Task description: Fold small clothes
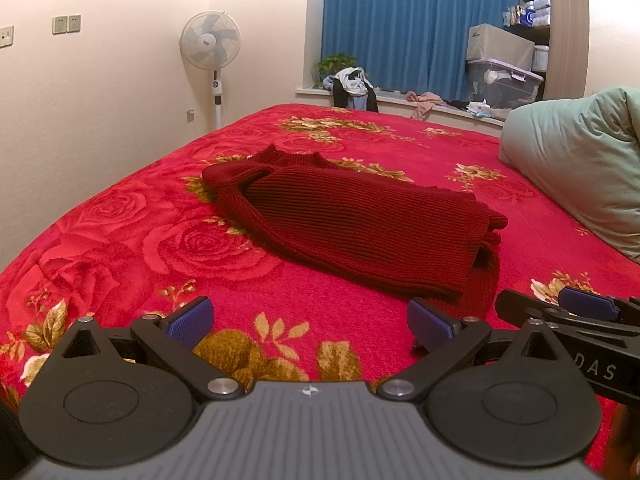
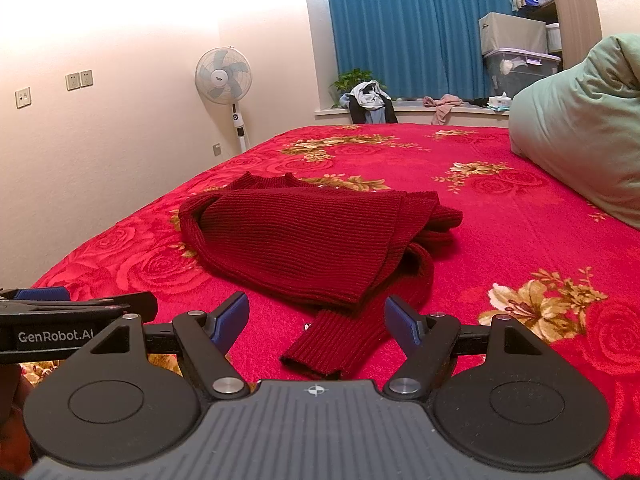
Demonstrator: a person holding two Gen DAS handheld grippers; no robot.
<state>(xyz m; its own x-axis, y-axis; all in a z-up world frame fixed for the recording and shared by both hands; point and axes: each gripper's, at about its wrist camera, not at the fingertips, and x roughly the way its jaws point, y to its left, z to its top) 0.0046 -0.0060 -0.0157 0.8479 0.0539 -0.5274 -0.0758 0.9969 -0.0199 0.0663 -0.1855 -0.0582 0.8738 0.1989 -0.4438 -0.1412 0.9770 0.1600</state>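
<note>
- Item: dark red knitted sweater (image 1: 352, 220), lying on the bed (image 1: 120, 240) on a red floral blanket, roughly mid-bed and just ahead of both your grippers.
- Condition: partly folded. The body looks doubled over into a compact slab, with the collar end toward the far side. The layers at the near right edge sit uneven and bunched.
- Loose part: one sleeve (image 2: 336, 344) trails out from under the folded body toward you, its ribbed cuff flat on the blanket. In the right wrist view it lies between the two fingers of your right gripper.
- Left gripper (image 1: 310, 322): jaws spread wide, nothing between them, hovering low over the blanket short of the sweater's near edge.
- Right gripper (image 2: 316, 320): jaws likewise spread and holding nothing; whether the pads touch the sleeve cannot be told.
- Progress, as a judgement: first folds appear done; the stray sleeve is not yet tucked and the final squaring-up is left. Your right gripper looks best placed to take the cuff.
- Other stock: a green pillow (image 1: 580, 160) well to the right, clear of the sweater. A standing fan (image 1: 210, 44), blue curtain (image 1: 400, 20) and a cluttered sill beyond the bed.
</note>
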